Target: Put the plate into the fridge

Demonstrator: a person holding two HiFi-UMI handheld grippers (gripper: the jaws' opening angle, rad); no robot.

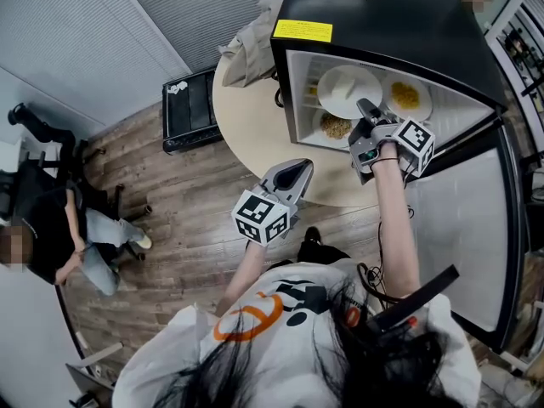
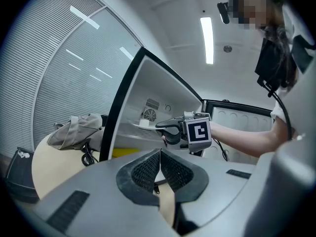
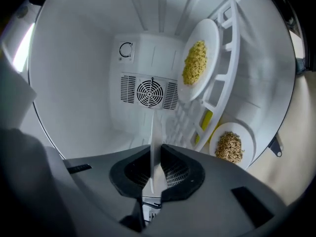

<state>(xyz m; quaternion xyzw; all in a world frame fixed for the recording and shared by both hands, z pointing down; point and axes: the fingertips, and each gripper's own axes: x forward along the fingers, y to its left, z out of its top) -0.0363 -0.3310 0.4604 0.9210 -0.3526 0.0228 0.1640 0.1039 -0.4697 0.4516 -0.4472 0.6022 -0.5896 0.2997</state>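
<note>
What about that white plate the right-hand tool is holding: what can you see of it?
The plate is round, white and smooth, perhaps ceramic, with something pale on it. The right gripper is shut on its rim, holding it about level inside the open fridge, beside a plate of yellow food. Whether it touches the shelf is unclear.

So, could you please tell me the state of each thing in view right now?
Fridge: door open.
White plate: gripped by its rim, inside the fridge.
Right gripper: shut on the white plate.
Left gripper: shut, empty.
Yellow-food plate: resting on a shelf.
Brown-food plate: resting lower down.
</note>
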